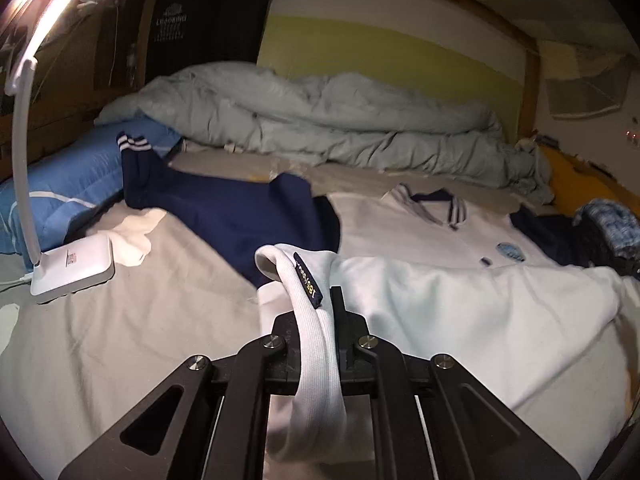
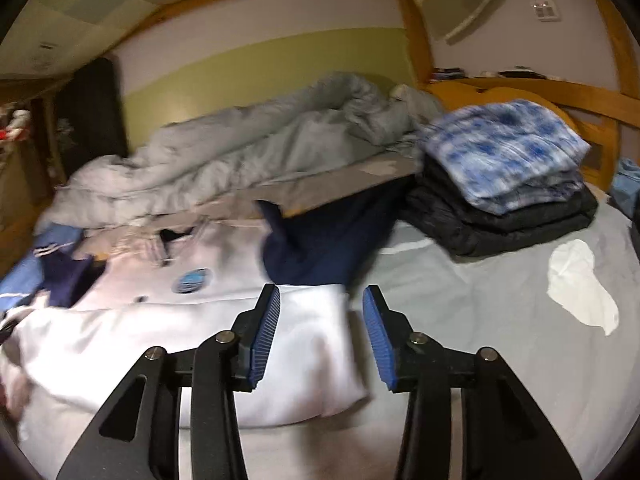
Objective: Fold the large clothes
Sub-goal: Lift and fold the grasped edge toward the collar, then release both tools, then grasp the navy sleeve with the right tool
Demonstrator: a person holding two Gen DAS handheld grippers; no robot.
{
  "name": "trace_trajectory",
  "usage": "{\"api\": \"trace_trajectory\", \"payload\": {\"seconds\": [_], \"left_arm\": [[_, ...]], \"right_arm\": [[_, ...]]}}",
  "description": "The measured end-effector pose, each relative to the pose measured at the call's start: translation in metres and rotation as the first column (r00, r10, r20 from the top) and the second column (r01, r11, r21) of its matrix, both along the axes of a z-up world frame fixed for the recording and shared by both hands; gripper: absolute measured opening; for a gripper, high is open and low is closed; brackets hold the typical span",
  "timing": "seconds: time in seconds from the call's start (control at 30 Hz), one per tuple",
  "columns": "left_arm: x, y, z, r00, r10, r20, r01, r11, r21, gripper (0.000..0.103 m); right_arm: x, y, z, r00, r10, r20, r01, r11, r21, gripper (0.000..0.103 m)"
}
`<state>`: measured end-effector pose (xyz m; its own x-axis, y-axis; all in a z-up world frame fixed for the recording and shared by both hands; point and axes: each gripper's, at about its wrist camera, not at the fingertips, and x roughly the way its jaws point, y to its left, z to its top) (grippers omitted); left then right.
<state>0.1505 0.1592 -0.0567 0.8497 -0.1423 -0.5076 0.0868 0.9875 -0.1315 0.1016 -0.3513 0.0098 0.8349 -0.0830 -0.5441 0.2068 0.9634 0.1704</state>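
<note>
A white jacket with navy sleeves (image 1: 432, 264) lies spread on the bed, collar toward the far side. My left gripper (image 1: 316, 312) is shut on its ribbed white hem (image 1: 316, 344), which carries a small navy label, and holds it above the sheet. The bottom part of the jacket is folded up over the body. In the right wrist view the jacket (image 2: 200, 320) lies left of centre with one navy sleeve (image 2: 320, 248) bunched behind it. My right gripper (image 2: 320, 320) is open and empty over the jacket's right edge.
A white desk lamp (image 1: 72, 264) stands on the sheet at left. A blue pillow (image 1: 68, 188) and a rumpled grey duvet (image 1: 320, 120) lie along the far side. A stack of folded clothes (image 2: 504, 176) sits at right, with a white cloth (image 2: 580, 284) nearby.
</note>
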Motion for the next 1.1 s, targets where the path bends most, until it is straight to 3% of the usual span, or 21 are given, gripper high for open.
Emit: {"api": "trace_trajectory", "payload": {"seconds": [0.1,0.23,0.3,0.33,0.37,0.43,0.6,0.77,0.9,1.1], "left_arm": [[-0.009,-0.003,0.007,1.000,-0.016,0.020,0.016,0.999,-0.030,0.009],[-0.016,0.002,0.007,0.999,0.039,0.029,-0.038,0.999,-0.037,0.011],[-0.018,0.008,0.005,0.994,0.093,0.048,-0.094,0.996,0.003,0.020],[-0.018,0.009,0.004,0.992,0.114,0.054,-0.116,0.993,0.032,0.036],[-0.019,0.011,0.004,0.989,0.134,0.059,-0.138,0.989,0.059,0.059],[-0.022,0.018,0.004,0.986,0.145,0.084,-0.150,0.987,0.050,0.069],[-0.032,0.014,0.016,0.987,0.088,0.135,-0.094,0.995,0.038,0.069],[-0.031,-0.016,0.033,0.988,-0.027,0.152,0.025,1.000,0.013,0.069],[-0.013,-0.030,0.031,0.992,-0.069,0.101,0.075,0.996,-0.056,0.069],[0.022,-0.040,-0.027,0.992,-0.038,-0.117,0.042,0.999,0.032,0.069]], "right_arm": [[0.000,0.018,0.005,0.997,0.077,0.002,-0.077,0.997,0.023,0.043],[0.010,0.034,-0.004,0.991,0.134,-0.024,-0.132,0.988,0.086,0.044],[0.016,0.035,-0.014,0.990,0.127,-0.062,-0.121,0.988,0.098,0.045],[0.019,0.035,-0.022,0.989,0.110,-0.094,-0.101,0.991,0.090,0.045],[0.022,0.034,-0.029,0.987,0.101,-0.123,-0.090,0.992,0.087,0.045],[0.025,0.030,-0.046,0.979,0.090,-0.183,-0.073,0.993,0.096,0.045],[0.022,0.022,-0.056,0.977,0.062,-0.206,-0.043,0.994,0.096,0.050],[0.024,0.033,-0.030,0.981,0.097,-0.165,-0.085,0.993,0.080,0.050],[0.031,0.049,-0.018,0.976,0.159,-0.150,-0.151,0.987,0.062,0.051],[0.046,0.049,-0.062,0.953,0.155,-0.261,-0.141,0.987,0.071,0.053]]}}
